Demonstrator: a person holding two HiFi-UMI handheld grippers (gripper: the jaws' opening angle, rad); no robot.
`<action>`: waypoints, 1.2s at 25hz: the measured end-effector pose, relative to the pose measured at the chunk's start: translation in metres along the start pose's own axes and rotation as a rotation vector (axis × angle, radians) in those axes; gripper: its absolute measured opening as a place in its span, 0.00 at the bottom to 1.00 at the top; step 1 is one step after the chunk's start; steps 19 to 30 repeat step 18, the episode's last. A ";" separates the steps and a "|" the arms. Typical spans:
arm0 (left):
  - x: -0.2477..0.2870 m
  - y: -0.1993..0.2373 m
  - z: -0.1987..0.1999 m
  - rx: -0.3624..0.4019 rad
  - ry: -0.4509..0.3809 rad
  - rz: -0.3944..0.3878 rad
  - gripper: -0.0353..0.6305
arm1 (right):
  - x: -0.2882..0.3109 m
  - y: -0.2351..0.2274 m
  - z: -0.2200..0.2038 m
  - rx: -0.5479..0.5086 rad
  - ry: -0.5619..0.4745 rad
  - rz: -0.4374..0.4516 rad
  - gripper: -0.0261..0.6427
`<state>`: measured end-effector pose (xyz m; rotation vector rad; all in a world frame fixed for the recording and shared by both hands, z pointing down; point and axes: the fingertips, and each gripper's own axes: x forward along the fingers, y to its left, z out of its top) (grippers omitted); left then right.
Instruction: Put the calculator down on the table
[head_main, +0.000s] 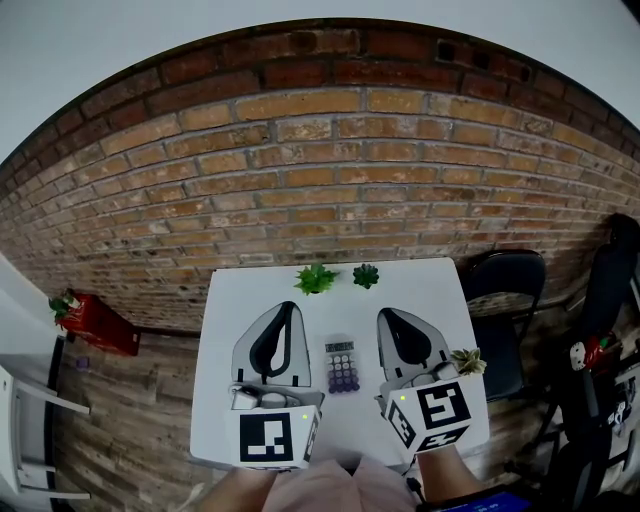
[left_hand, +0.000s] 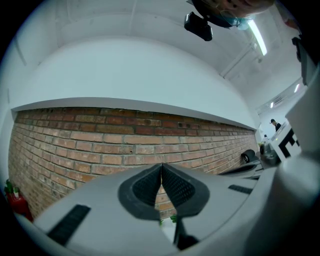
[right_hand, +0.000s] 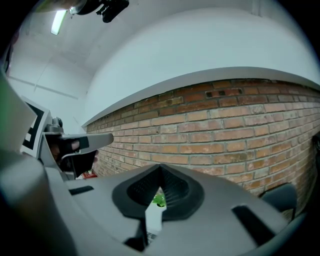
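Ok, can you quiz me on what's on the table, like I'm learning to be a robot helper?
1. True or false: the calculator lies on the table between the left gripper and the right gripper.
2. How many small green plants stand on the table? A) one B) three C) five
3. Fill in: both grippers' jaws are ____, holding nothing.

Key: 1 true; 2 B; 3 shut.

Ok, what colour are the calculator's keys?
Purple, below a dark display. The calculator shows best in the head view.
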<state>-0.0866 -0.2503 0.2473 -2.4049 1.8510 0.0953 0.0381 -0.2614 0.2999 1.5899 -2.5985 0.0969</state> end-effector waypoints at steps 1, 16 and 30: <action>0.000 0.000 -0.001 0.003 0.001 -0.002 0.07 | 0.000 0.000 0.000 0.001 0.000 0.000 0.03; -0.002 -0.002 -0.006 0.011 0.014 -0.021 0.07 | 0.002 0.002 -0.015 0.035 0.041 0.007 0.03; -0.002 -0.003 -0.006 0.007 0.014 -0.022 0.07 | 0.002 0.003 -0.017 0.036 0.044 0.008 0.03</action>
